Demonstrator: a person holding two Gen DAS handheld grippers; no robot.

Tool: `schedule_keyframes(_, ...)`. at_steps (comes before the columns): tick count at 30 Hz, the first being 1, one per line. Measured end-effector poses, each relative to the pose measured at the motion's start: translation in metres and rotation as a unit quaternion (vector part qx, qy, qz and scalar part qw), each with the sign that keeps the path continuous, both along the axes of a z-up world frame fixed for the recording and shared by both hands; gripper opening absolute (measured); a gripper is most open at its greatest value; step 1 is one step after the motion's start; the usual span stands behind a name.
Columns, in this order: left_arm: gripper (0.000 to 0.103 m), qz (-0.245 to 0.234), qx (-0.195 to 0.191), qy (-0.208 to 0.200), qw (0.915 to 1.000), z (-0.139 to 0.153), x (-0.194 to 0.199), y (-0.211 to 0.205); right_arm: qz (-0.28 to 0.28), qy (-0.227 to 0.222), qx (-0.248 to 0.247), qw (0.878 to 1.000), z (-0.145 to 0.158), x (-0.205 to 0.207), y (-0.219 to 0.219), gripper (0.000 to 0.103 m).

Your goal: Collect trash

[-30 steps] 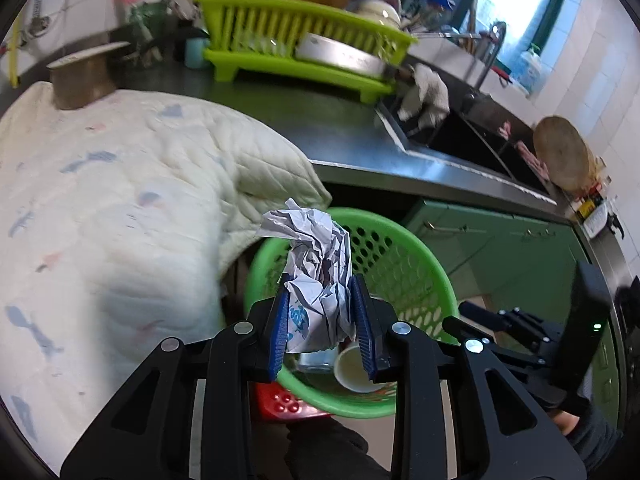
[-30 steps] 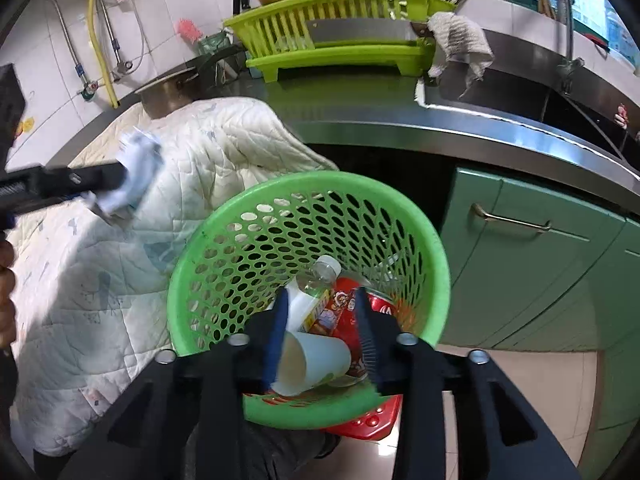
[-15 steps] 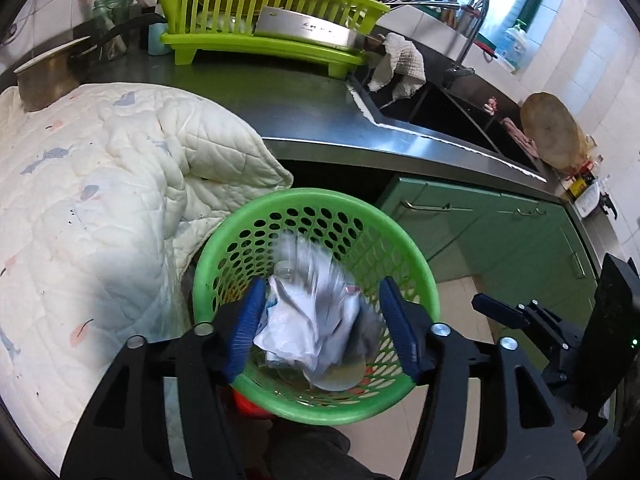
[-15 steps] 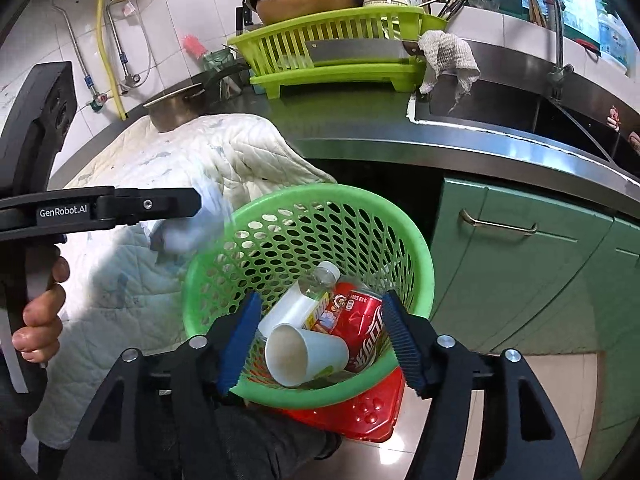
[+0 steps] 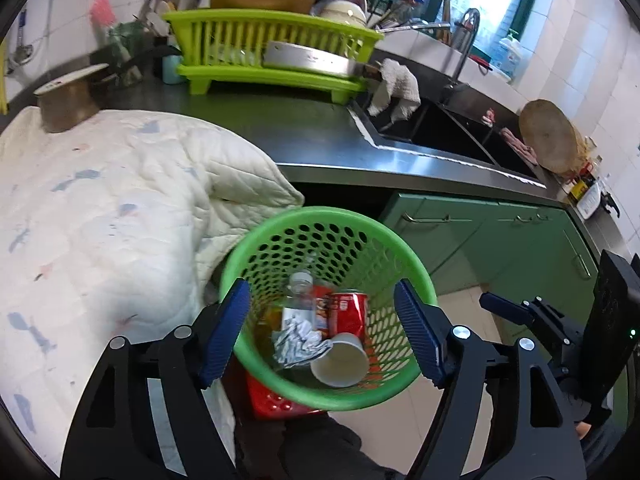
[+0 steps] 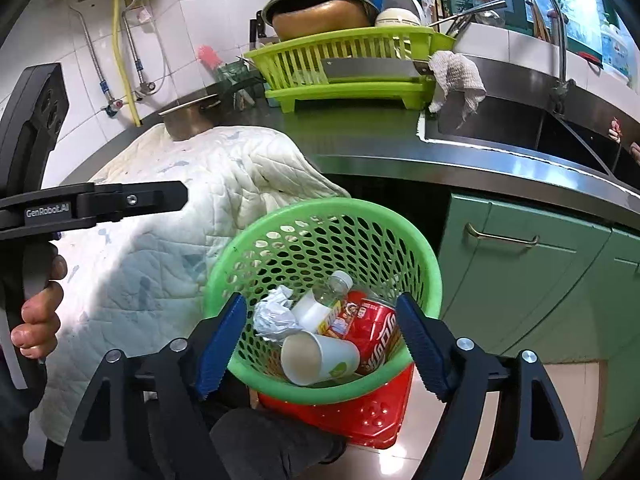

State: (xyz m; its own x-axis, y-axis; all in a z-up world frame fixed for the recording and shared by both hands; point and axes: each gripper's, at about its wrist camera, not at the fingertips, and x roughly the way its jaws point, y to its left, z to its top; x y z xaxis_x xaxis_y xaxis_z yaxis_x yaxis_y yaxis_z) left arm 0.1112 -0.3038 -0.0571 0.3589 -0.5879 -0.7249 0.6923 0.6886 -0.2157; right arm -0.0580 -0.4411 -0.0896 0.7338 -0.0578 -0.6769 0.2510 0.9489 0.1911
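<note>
A green perforated basket [image 5: 408,248] [image 6: 424,256] stands on a red stool [image 6: 372,416] by the counter. Inside lie a crumpled paper ball [image 5: 298,342] [image 6: 274,316], a white paper cup [image 5: 340,364] [image 6: 316,356], a red soda can [image 5: 350,314] [image 6: 376,332] and a clear plastic bottle [image 5: 298,300] [image 6: 334,286]. My left gripper [image 5: 324,334] is open and empty above the basket. My right gripper [image 6: 322,344] is open and empty over the basket's near rim.
A white quilted cloth [image 5: 100,216] [image 6: 200,200] covers the counter at left. A lime dish rack [image 5: 272,48] [image 6: 352,68], a steel pot [image 5: 66,100], the sink [image 5: 436,128] and green cabinet doors [image 6: 528,272] lie behind and to the right.
My left gripper opened and let go of the crumpled paper, which dropped into the basket. My right gripper opened wider over the basket.
</note>
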Motion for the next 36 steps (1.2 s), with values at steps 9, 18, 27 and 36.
schedule_keyframes(9,0.088,0.053,0.014,-0.044,0.9975,0.018,-0.008,0.047,0.020,-0.014,-0.006,1.000,0.013,-0.001,0.021,0.082)
schedule_keyframes(18,0.095,0.126,0.033,-0.096,0.9869,0.035,-0.019,0.104,0.046,-0.035,-0.013,0.998,0.035,0.007,0.049,0.087)
schedule_keyframes(27,0.098,0.203,0.045,-0.146,0.9670,0.056,-0.033,0.172,0.092,-0.063,-0.010,0.994,0.061,0.030,0.093,0.090)
schedule_keyframes(36,0.098,0.280,0.053,-0.166,0.9441,0.064,-0.048,0.236,0.141,-0.077,-0.002,0.987,0.080,0.057,0.140,0.092)
